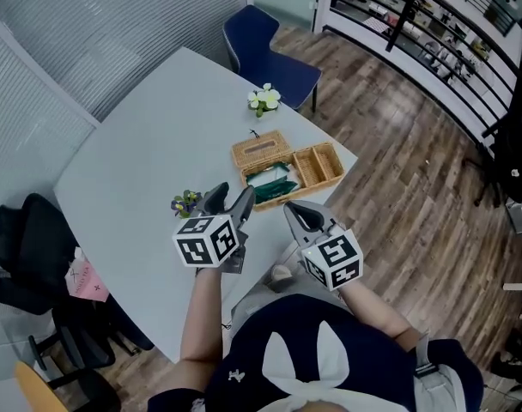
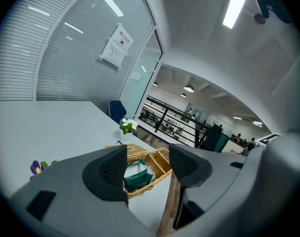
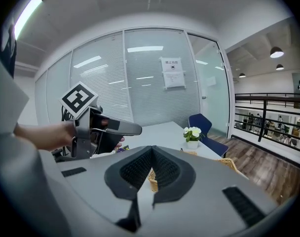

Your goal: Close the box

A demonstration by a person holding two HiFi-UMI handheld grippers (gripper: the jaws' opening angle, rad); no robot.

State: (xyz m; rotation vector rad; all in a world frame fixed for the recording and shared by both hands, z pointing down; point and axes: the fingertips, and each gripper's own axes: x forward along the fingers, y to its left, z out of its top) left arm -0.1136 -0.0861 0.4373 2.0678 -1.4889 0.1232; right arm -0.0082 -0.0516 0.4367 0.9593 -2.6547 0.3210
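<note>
A wicker box (image 1: 317, 163) lies open on the white table (image 1: 141, 161), its lid (image 1: 261, 150) folded back on the far side. A green and white packet (image 1: 274, 183) sits inside. My left gripper (image 1: 231, 200) hovers just in front of the box's near left corner, jaws open and empty. Its own view shows the box (image 2: 157, 161) and packet (image 2: 136, 177) ahead between the open jaws of the left gripper (image 2: 147, 166). My right gripper (image 1: 295, 215) is near the box's front edge, shut with nothing held. In the right gripper view the right gripper's (image 3: 151, 154) pads meet at the tips, with the left gripper (image 3: 135, 129) at left.
A small pot of white flowers (image 1: 264, 99) stands beyond the box and purple flowers (image 1: 186, 202) lie left of the left gripper. A blue chair (image 1: 270, 54) is at the table's far edge, a black chair (image 1: 29, 239) at left. Wooden floor (image 1: 398, 170) lies to the right.
</note>
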